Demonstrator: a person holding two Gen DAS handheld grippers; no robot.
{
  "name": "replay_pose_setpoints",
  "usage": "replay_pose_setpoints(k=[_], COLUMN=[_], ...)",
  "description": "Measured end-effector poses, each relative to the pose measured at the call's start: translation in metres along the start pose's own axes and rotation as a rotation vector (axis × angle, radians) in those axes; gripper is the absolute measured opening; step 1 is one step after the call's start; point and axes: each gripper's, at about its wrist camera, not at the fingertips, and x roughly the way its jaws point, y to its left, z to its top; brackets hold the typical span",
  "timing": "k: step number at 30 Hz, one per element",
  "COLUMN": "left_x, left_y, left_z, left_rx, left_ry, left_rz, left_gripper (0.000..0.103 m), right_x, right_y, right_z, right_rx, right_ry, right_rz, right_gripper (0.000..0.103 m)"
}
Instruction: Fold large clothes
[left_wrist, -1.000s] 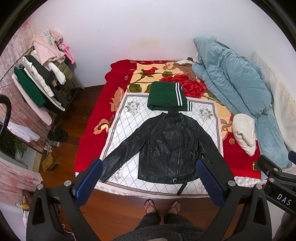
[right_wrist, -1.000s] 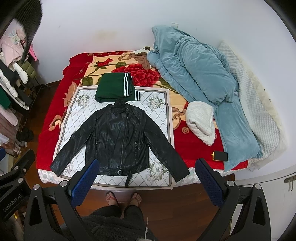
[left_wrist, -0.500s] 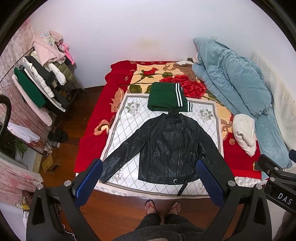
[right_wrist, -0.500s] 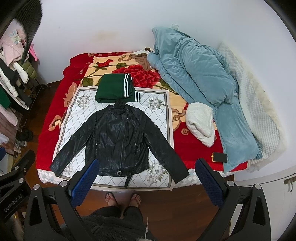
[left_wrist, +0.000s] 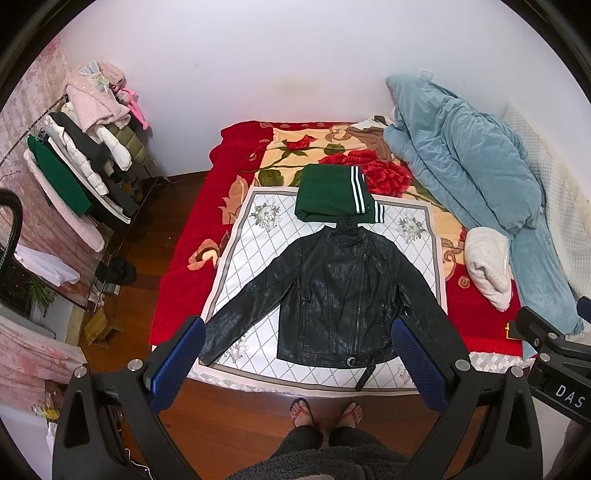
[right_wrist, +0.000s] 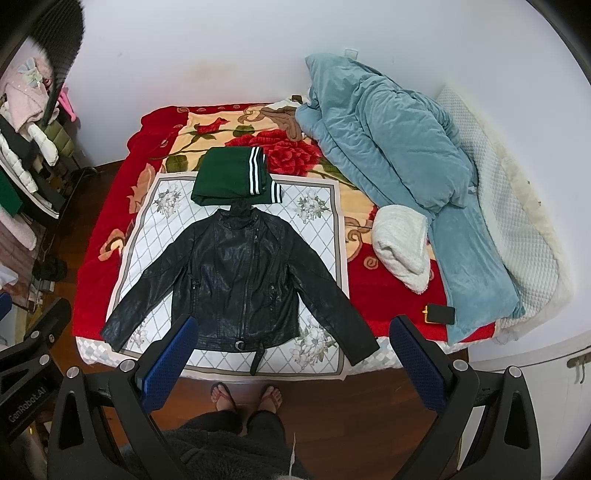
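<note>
1 black jacket (left_wrist: 340, 295) flat, 1 green folded garment (left_wrist: 332, 194); both grippers (left_wrist: 299, 354) (right_wrist: 291, 350) agape, empty.

Black gripper (left_wrist: 295, 354) frames with blue bumpy pads (left_wrist: 175, 363) and silver screws; person wears flip-flops (right_wrist: 223, 397) and dark fuzzy clothes.

Bed (left_wrist: 184, 291) under red floral blanket; white diamond-pattern cloth (left_wrist: 258, 243) spread on top. On cloth: black leather jacket (left_wrist: 340, 295) laid flat, folded green garment (left_wrist: 328, 194) at collar. Blue quilt (left_wrist: 469, 166), white fleece bundle (left_wrist: 487, 266), phone (right_wrist: 439, 314) alongside.
</note>
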Motion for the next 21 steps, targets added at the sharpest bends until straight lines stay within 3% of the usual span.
replay_pose_setpoints(k=[21], left_x=[-0.0002], left_y=[-0.0004], left_z=[0.0087], left_rx=[0.000], left_ry=[-0.005], left_rz=[-0.002], left_gripper=[0.103], right_x=[0.0006], right_y=[0.0033], right_z=[0.0008], right_rx=[-0.001], right_ry=[0.000], right_rz=[-0.003], right_gripper=[0.103])
